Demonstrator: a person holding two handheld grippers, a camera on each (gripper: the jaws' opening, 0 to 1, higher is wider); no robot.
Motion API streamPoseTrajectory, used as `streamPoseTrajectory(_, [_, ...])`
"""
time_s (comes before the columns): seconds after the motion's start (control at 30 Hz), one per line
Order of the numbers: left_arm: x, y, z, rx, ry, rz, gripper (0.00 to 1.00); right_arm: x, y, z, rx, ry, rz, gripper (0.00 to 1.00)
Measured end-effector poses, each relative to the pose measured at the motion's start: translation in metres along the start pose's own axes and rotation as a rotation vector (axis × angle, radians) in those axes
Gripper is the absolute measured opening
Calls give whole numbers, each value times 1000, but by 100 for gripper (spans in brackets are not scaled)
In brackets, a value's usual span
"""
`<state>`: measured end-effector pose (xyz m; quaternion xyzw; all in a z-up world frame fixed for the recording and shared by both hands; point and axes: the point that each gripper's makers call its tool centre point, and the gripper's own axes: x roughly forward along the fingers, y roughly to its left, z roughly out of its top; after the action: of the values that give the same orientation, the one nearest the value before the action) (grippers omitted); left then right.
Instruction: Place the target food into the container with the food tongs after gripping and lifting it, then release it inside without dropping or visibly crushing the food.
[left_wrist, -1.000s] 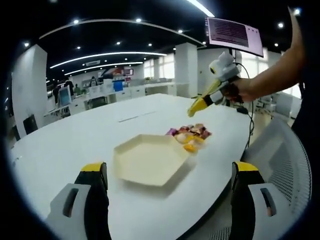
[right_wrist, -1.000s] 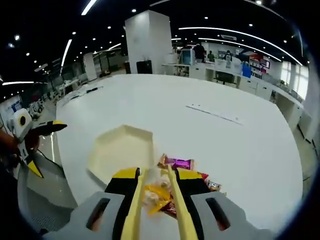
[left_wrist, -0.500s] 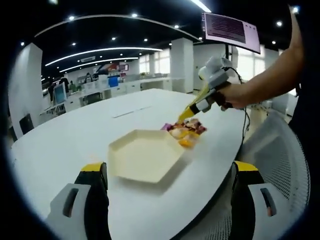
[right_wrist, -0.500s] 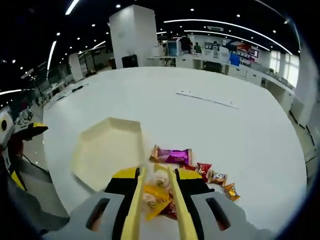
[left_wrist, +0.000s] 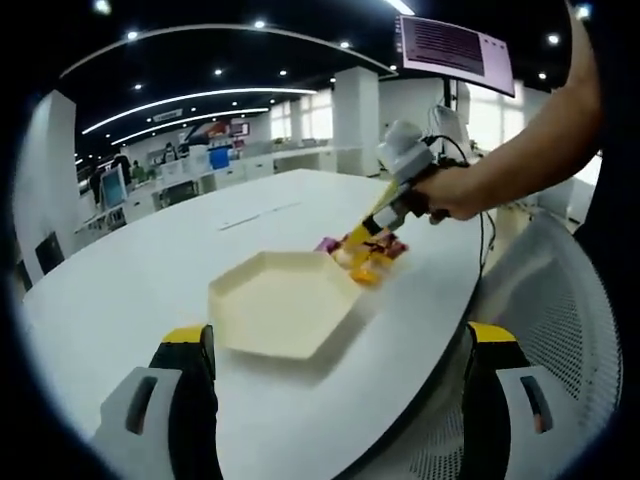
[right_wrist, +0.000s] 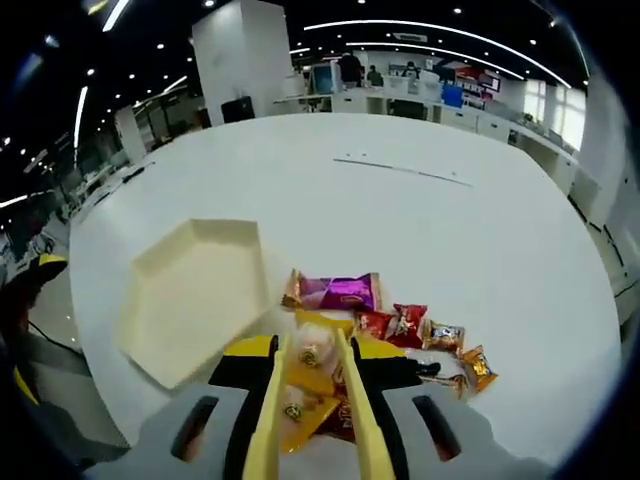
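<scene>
A cream hexagonal tray (left_wrist: 262, 340) lies on the white table, with a pile of wrapped snacks (left_wrist: 365, 258) at its far right corner. My left gripper (left_wrist: 340, 338) hovers near the table's edge, open and holding nothing. A person's hand carries my right gripper (left_wrist: 388, 212), which is shut on yellow food tongs (right_wrist: 268, 405). The tong tips sit on either side of a yellow snack packet (right_wrist: 314, 349) on the pile. A purple packet (right_wrist: 338, 292) lies just beyond it, beside the tray (right_wrist: 150, 300).
Red (right_wrist: 402, 322) and orange (right_wrist: 468, 366) packets lie to the right of the tongs. The table's curved edge runs close to a mesh chair (left_wrist: 575, 320). A monitor (left_wrist: 455, 45) hangs above. Office desks stand far behind. The left gripper's yellow tip (right_wrist: 42, 264) shows at the left.
My right gripper has come down and forward onto the snack pile, so the tongs now straddle the yellow packet. The left gripper stays open and has drifted a little.
</scene>
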<state>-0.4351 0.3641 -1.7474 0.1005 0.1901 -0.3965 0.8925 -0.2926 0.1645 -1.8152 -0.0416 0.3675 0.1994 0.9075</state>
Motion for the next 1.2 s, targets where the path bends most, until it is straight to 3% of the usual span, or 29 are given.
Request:
streamPoseTrajectory(0.2, [1,-1,-2,3,13,-5,99,8,2,-7,-15,53,-13,28])
streamPoseTrajectory(0.5, [1,-1,-4,4,20,-5,98,17,-4,0,34,47,9,28])
streamPoseTrajectory(0.7, [2,-2,-5,8,24,-9,98,21,-5,5,117,31,27,28])
streamPoseTrajectory(0.97, [2,1,-6,3,28,2,97,24,-4,6,82,54,35,20])
streamPoseTrajectory(1.2, [2,1,-6,4,25,2,97,16,-9,7,32,72,51,20])
